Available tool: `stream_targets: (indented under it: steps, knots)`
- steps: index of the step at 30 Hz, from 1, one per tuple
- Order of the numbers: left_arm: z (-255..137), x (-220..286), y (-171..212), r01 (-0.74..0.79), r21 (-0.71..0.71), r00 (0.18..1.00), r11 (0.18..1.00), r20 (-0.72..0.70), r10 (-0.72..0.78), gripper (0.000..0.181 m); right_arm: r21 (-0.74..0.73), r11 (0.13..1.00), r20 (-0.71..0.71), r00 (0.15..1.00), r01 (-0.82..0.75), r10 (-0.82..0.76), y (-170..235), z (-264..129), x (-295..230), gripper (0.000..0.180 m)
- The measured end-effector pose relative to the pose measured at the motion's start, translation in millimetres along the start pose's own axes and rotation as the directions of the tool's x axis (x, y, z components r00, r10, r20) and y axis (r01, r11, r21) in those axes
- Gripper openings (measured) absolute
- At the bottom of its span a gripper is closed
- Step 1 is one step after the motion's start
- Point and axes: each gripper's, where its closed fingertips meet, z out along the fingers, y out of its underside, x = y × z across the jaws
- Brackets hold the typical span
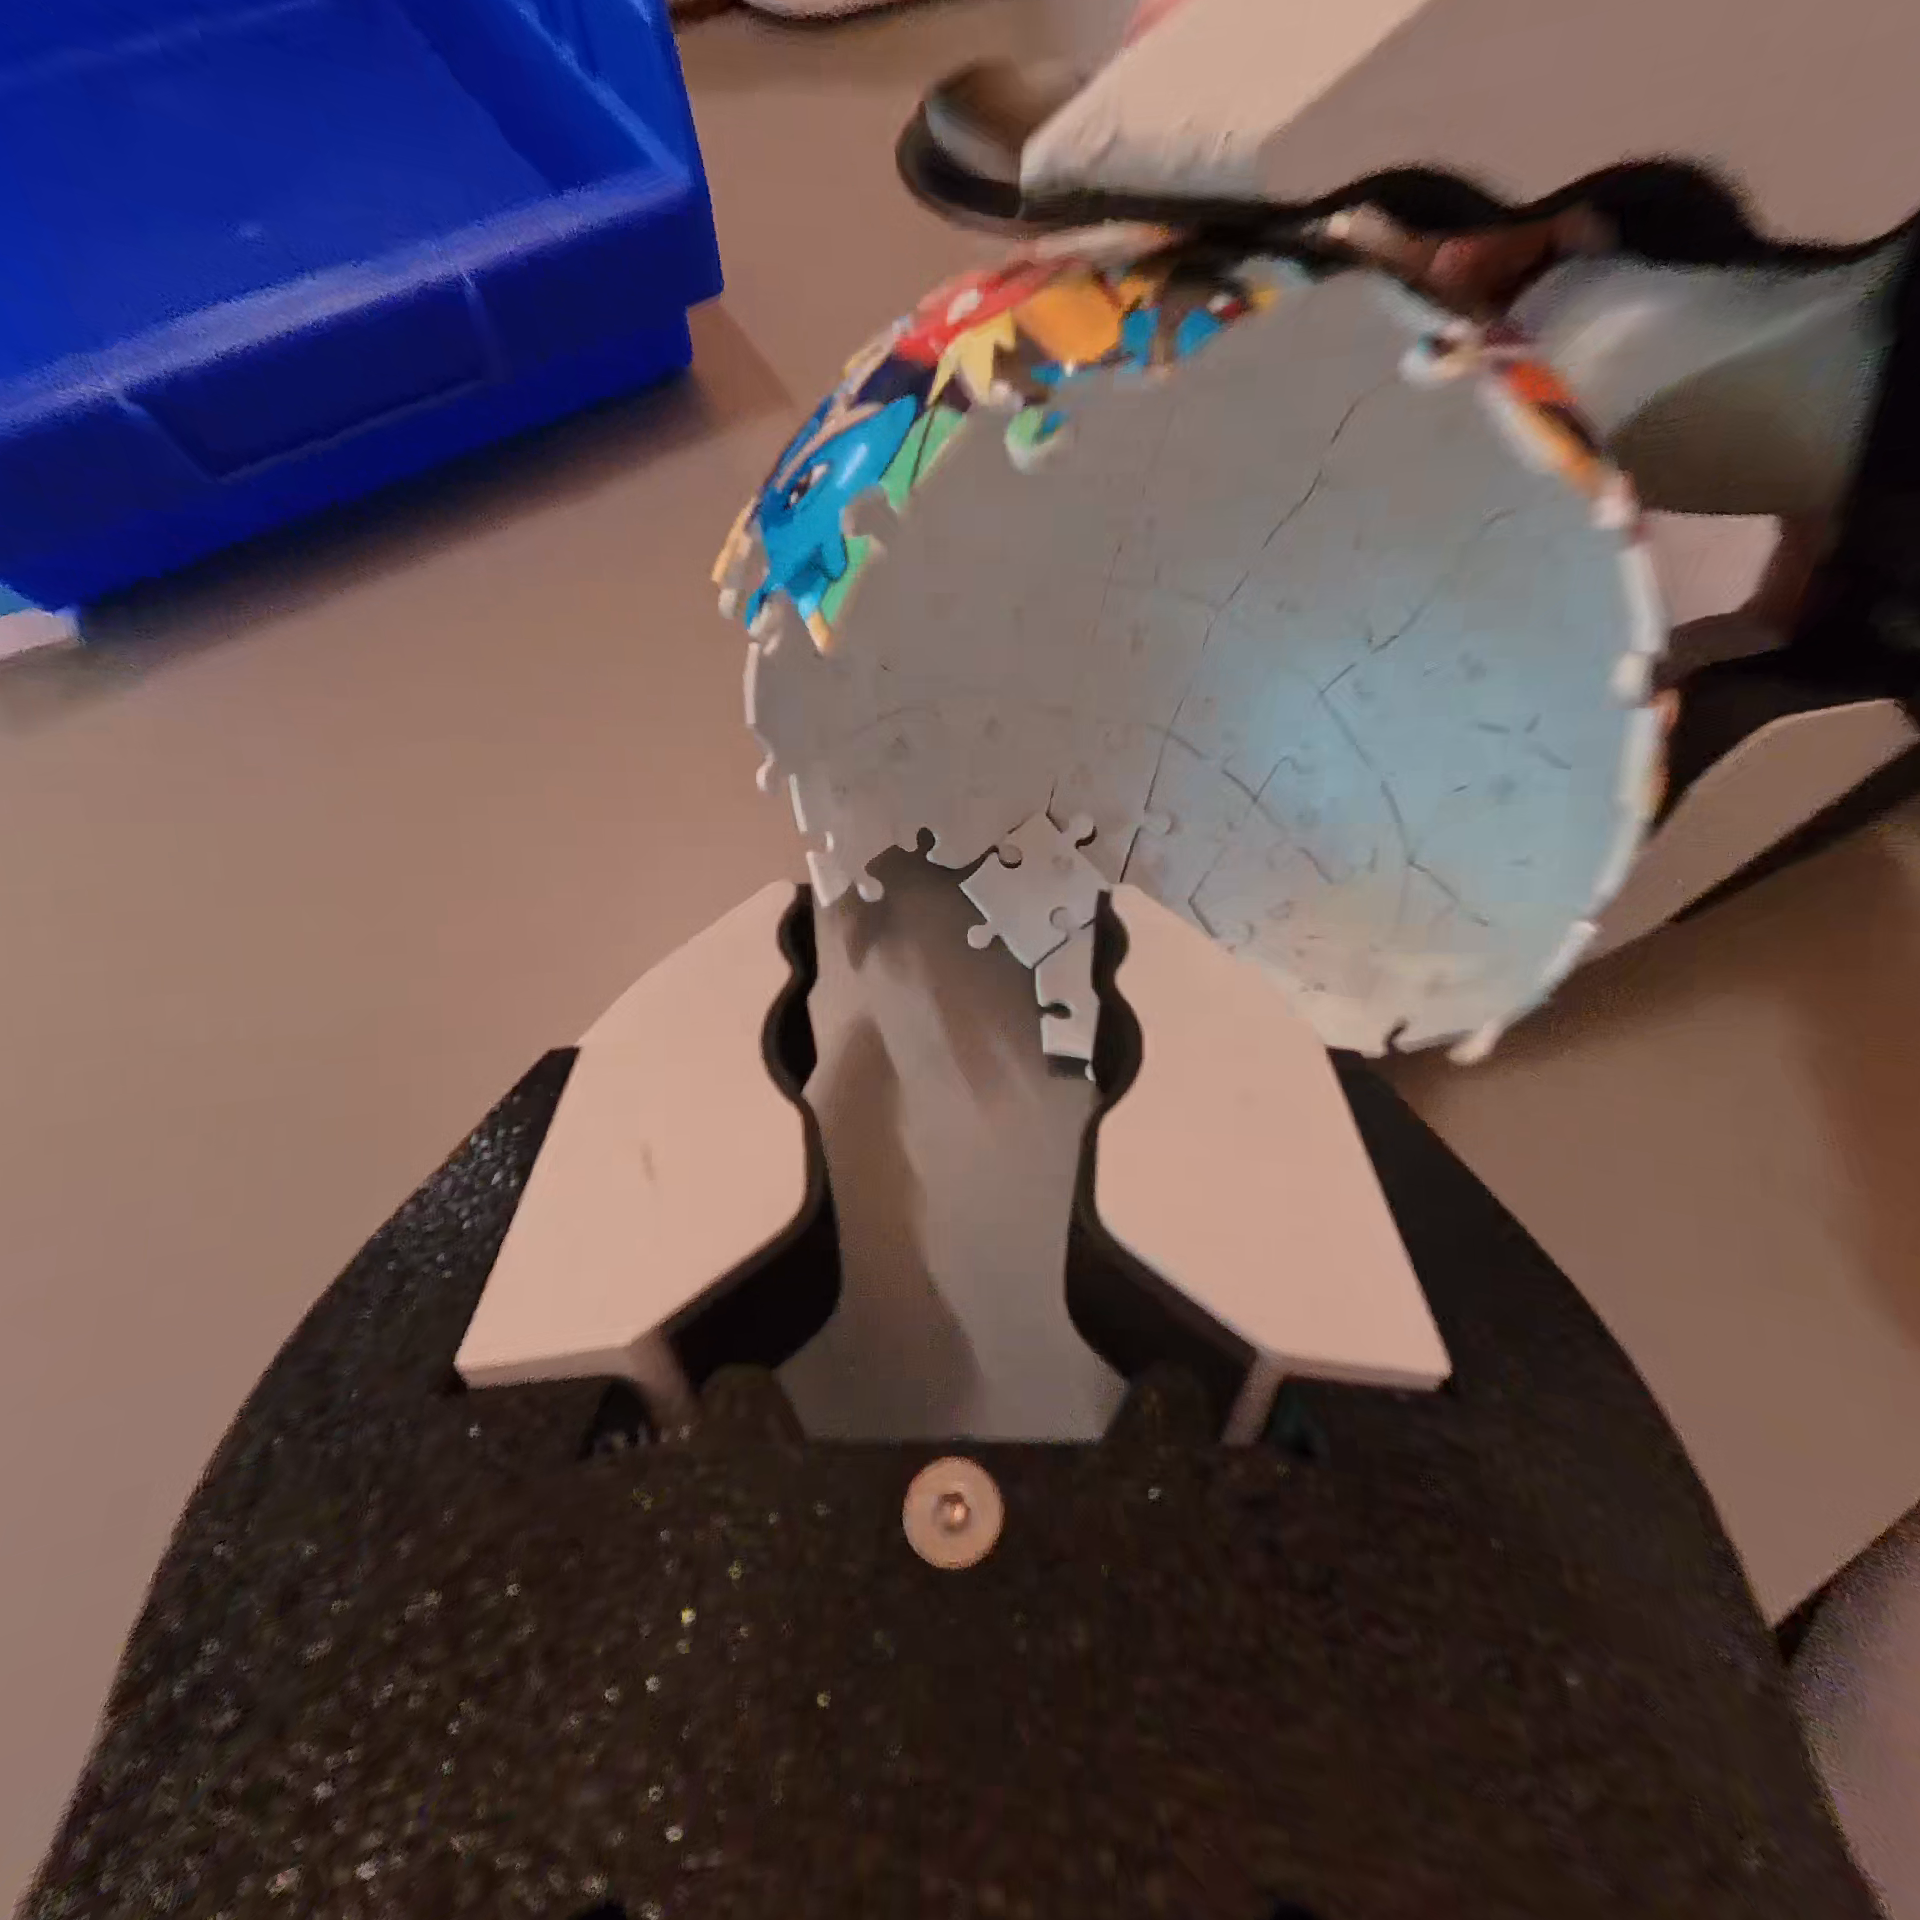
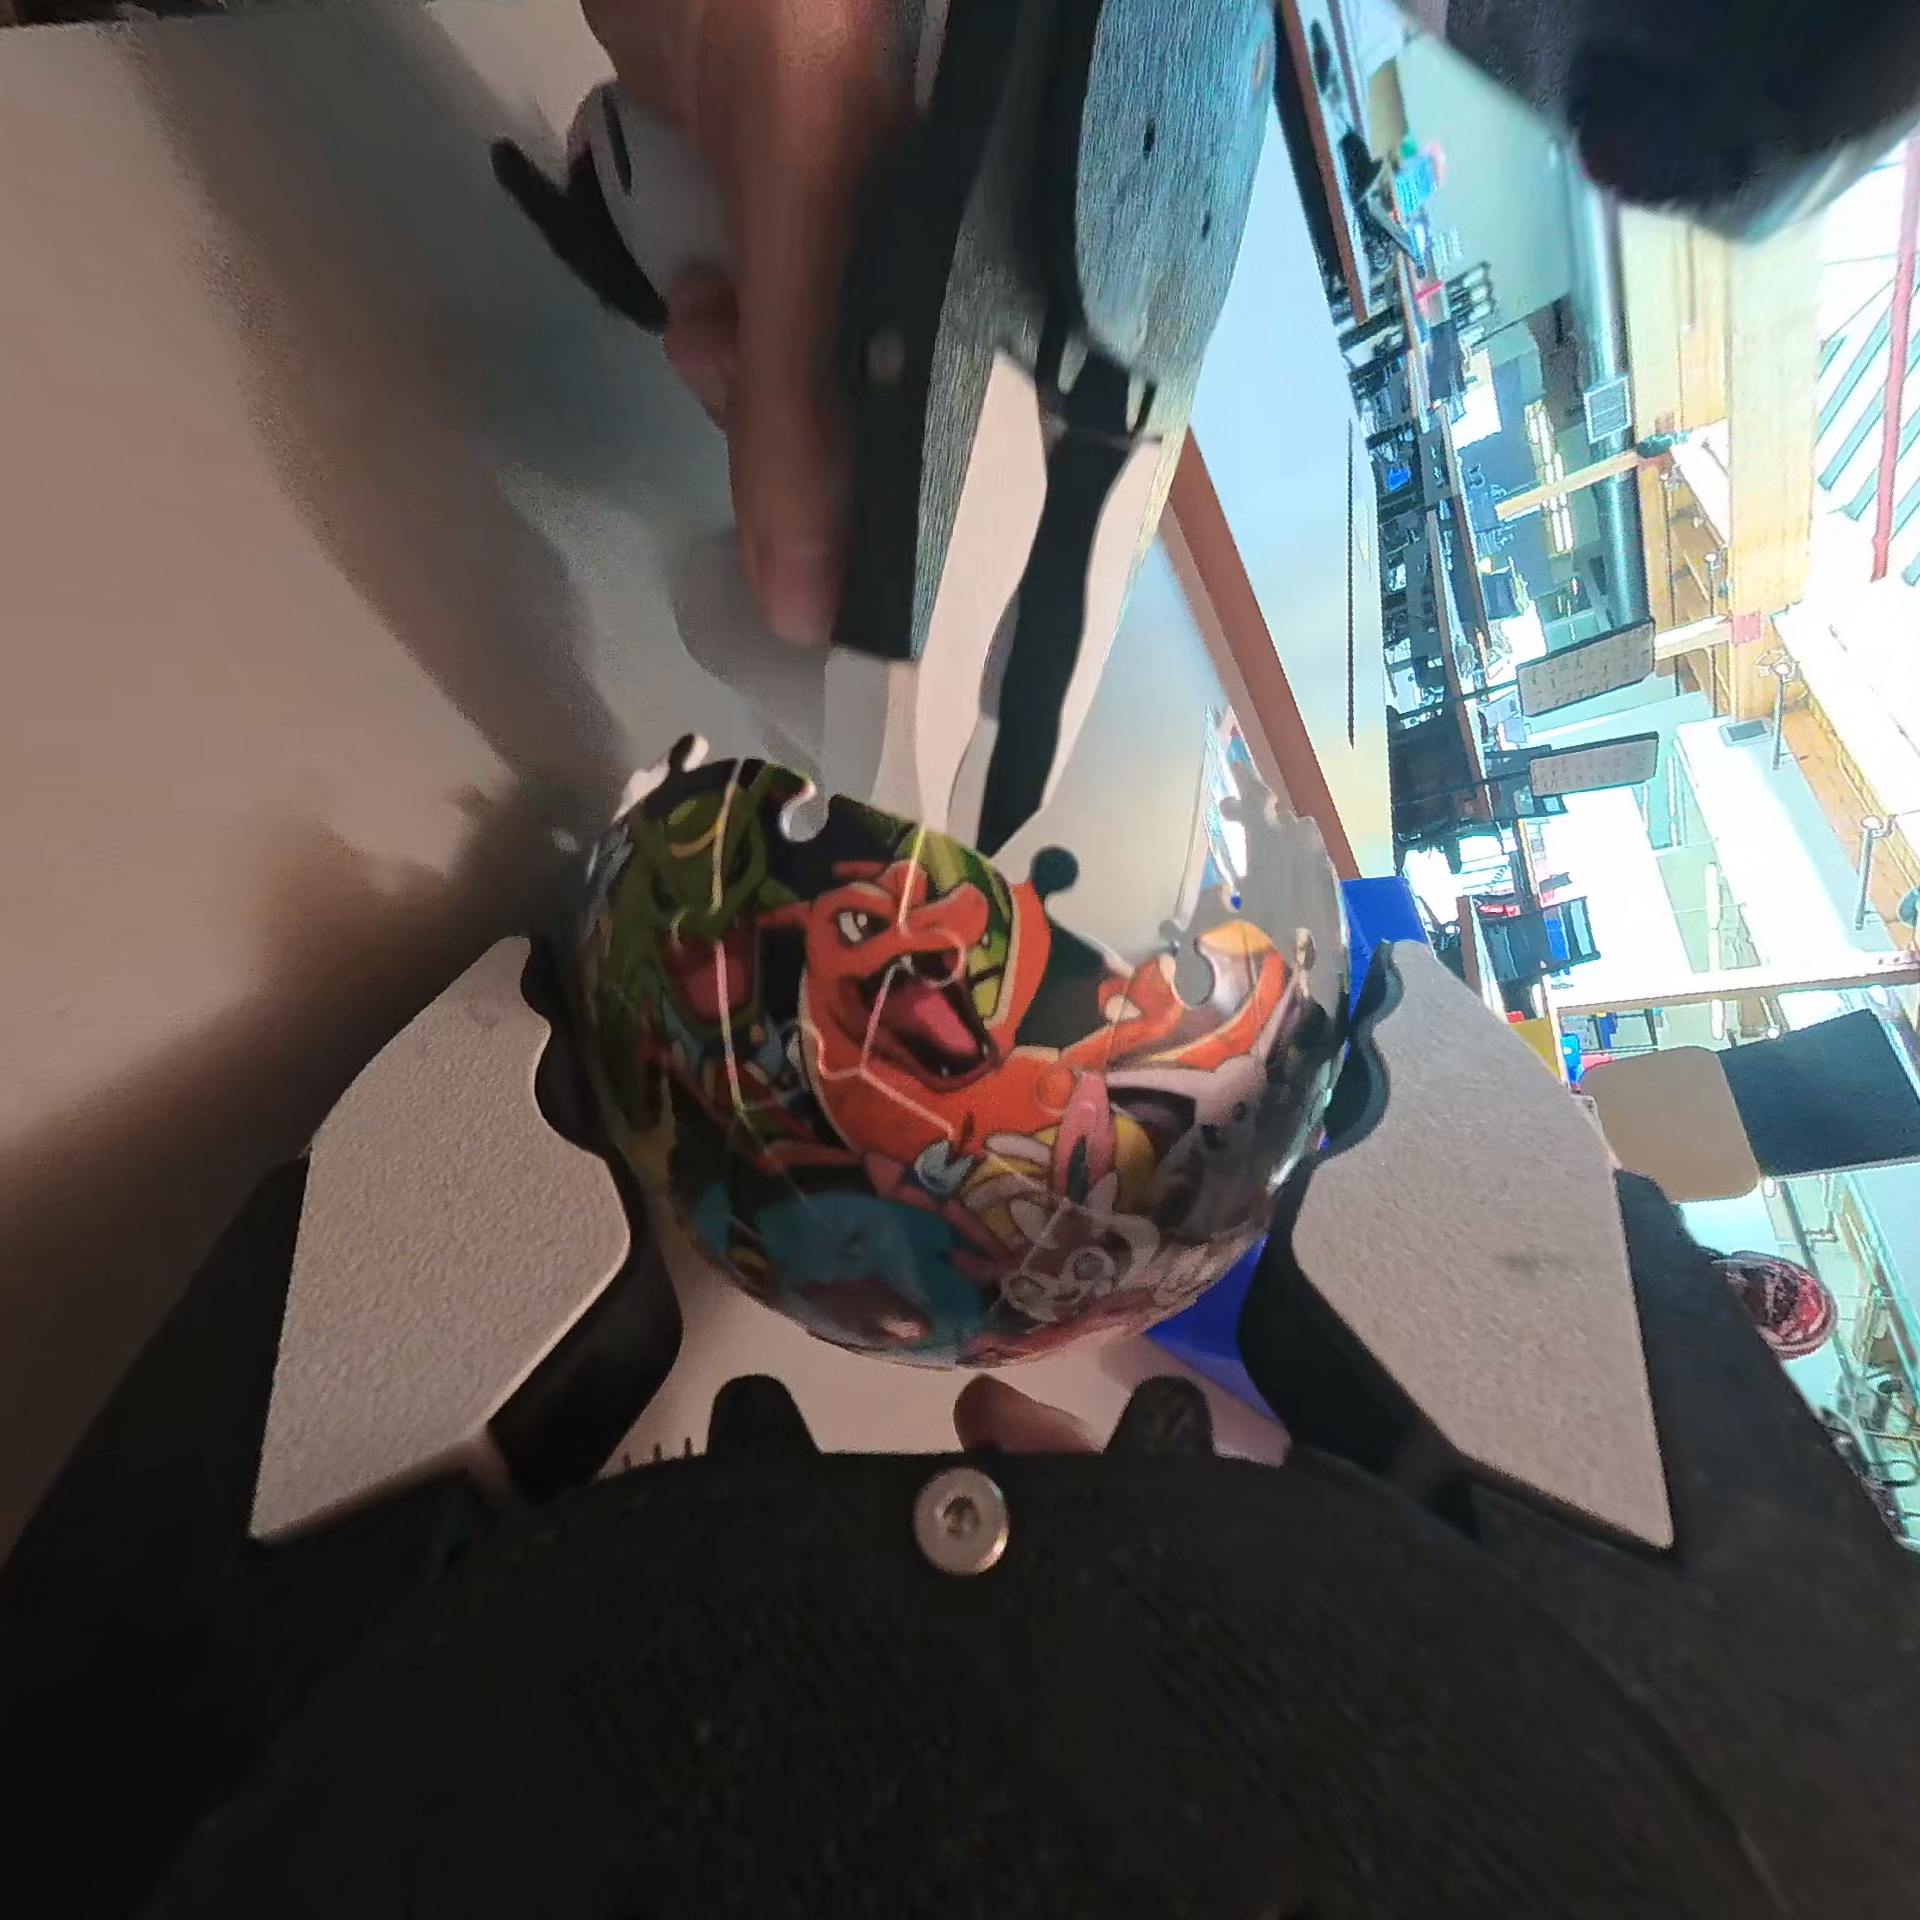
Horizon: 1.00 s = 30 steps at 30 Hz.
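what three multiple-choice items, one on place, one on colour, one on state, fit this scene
1. Where is the bin beside the puzzle ball?
A. on the table, left in the left wrist view
B. inside the ball
C. on top of the ball

2. What colour is the bin?
A. red
B. blue
C. yellow

3. What does the right gripper hold?
A. nothing
B. a cup
C. the puzzle ball

Key: 1 A, the bin sits on the table. 2 B, its walls are blue. 3 C, the right gripper clamps the puzzle ball; the left gripper pinches a piece at its rim.
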Motion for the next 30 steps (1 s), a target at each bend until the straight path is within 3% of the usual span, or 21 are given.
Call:
stream_targets:
  steps: [3,7,12,16,30]
  knots:
    - [-12.6,-13.5,-1.9,0.014,0.051,0.998,0.999,0.053,-0.016,0.073,0.001,1.0,-0.003,1.0,-0.008,0.008,1.8,0.4,0.5,0.139]
    - [0.8,-43.3,15.0,0.117,-0.058,0.991,0.991,0.074,-0.112,0.096,0.01,1.0,-0.003,1.0,-0.02,0.02,1.5,1.3,0.1,0.14]
    - [30.1,-31.0,16.6,0.116,-0.198,0.991,0.973,-0.048,-0.128,0.096,0.006,1.0,-0.004,1.0,-0.012,0.012,0.6,2.0,-0.5,0.141]
    - [43.9,-31.8,17.3,0.055,-0.217,0.998,0.975,0.001,-0.056,0.099,0.005,1.0,-0.004,1.0,-0.012,0.012,-0.1,2.6,-0.5,0.141]
    - [49.3,-30.8,16.3,0.018,-0.225,1.0,0.974,0.013,-0.015,0.105,0.073,0.991,-0.024,0.994,-0.109,0.111,-1.7,4.1,3.4,0.141]
